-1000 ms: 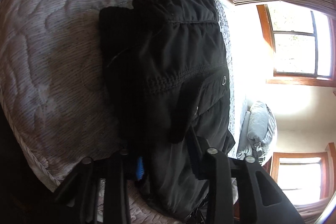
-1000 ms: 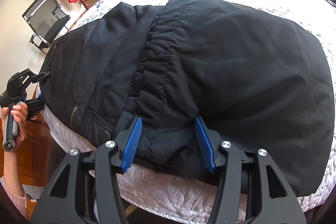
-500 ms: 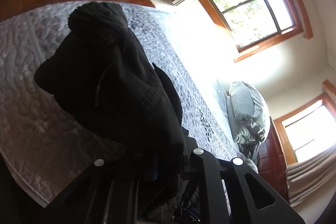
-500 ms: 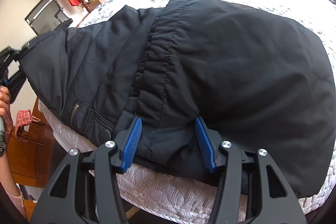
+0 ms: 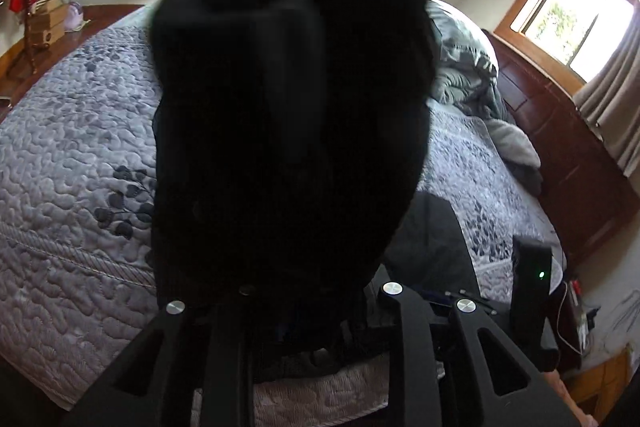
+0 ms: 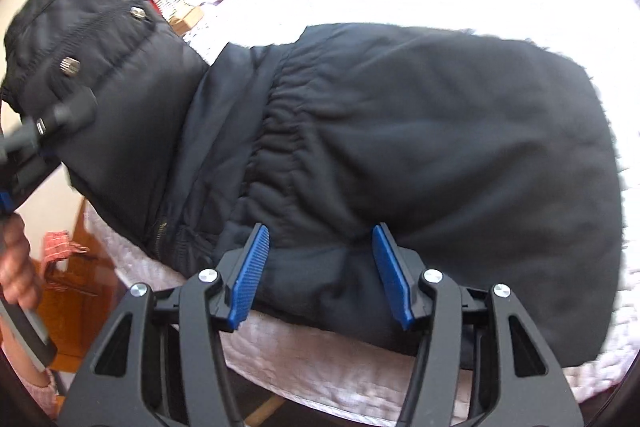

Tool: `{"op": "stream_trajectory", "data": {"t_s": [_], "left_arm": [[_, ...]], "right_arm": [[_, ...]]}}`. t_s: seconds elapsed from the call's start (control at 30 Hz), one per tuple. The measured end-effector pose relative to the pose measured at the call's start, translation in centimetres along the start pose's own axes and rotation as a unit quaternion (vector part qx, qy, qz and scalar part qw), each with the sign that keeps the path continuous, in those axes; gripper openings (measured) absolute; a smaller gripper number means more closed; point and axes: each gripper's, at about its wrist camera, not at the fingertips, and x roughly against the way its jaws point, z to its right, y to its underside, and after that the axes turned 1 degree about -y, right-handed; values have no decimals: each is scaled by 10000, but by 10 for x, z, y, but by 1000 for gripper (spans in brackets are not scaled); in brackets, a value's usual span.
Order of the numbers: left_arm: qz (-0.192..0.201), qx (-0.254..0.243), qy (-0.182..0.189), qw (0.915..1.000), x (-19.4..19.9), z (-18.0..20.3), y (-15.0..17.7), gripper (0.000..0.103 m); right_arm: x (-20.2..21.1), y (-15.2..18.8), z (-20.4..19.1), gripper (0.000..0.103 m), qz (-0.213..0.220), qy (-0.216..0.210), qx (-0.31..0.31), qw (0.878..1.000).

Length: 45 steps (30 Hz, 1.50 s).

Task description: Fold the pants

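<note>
A: How are the pants (image 6: 400, 155) held?
B: One end is pinched and lifted by the left claw (image 5: 312, 311); the rest is spread on the bed (image 5: 72, 163).
A: The right claw (image 6: 320, 271)?
B: Spread wide at the near edge, nothing gripped.

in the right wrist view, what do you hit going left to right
person's hand → left gripper holding the raised end of the pants → lifted part of the black pants → gathered seam → flat part of the pants on the bed → bright quilt
</note>
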Motion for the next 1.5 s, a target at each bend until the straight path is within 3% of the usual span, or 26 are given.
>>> {"op": "stream_trajectory", "data": {"t_s": [0.13, 0.3, 0.47, 0.6, 0.7, 0.8, 0.9, 1.03, 1.17, 1.37, 1.4, 1.5], "left_arm": [[-651, -313, 52, 9974, -33, 24, 6, 32], [-1131, -479, -46, 9924, -63, 35, 22, 35], [-1226, -416, -62, 9916, -65, 28, 14, 37], [-1151, -253, -163, 9929, -55, 28, 6, 59], [-991, 53, -65, 9950, -53, 9, 22, 67], [-821, 160, -343, 9959, -52, 1, 16, 72], [-920, 242, -856, 9918, -66, -15, 16, 73], [-972, -27, -1301, 9867, -81, -25, 18, 74], [-932, -281, -1432, 9849, -90, -13, 20, 80], [-824, -39, -1387, 9869, -74, -14, 27, 80], [-791, 53, -1371, 9874, -70, -15, 28, 80], [-769, 281, -1394, 9868, -62, -27, 30, 80]], "right_arm": [[14, -2, 21, 57, 99, 39, -240, 9997], [19, 1, 47, 57, 166, -86, -614, 9979], [23, 0, 60, 58, 227, -235, -808, 9962], [33, -5, 61, 59, 352, -246, -751, 9963], [38, -14, 55, 61, 437, -266, -680, 9964], [44, -21, 49, 61, 502, -234, -602, 9966], [50, -22, 46, 62, 588, -160, -622, 9962], [61, -21, 48, 64, 705, -104, -683, 9951], [60, -26, 37, 66, 687, -609, -532, 9944], [29, -33, 19, 67, 230, -723, -329, 9966], [24, -32, 18, 65, 163, -806, -335, 9960], [13, -32, 14, 33, 37, -1006, -273, 9945]]}}
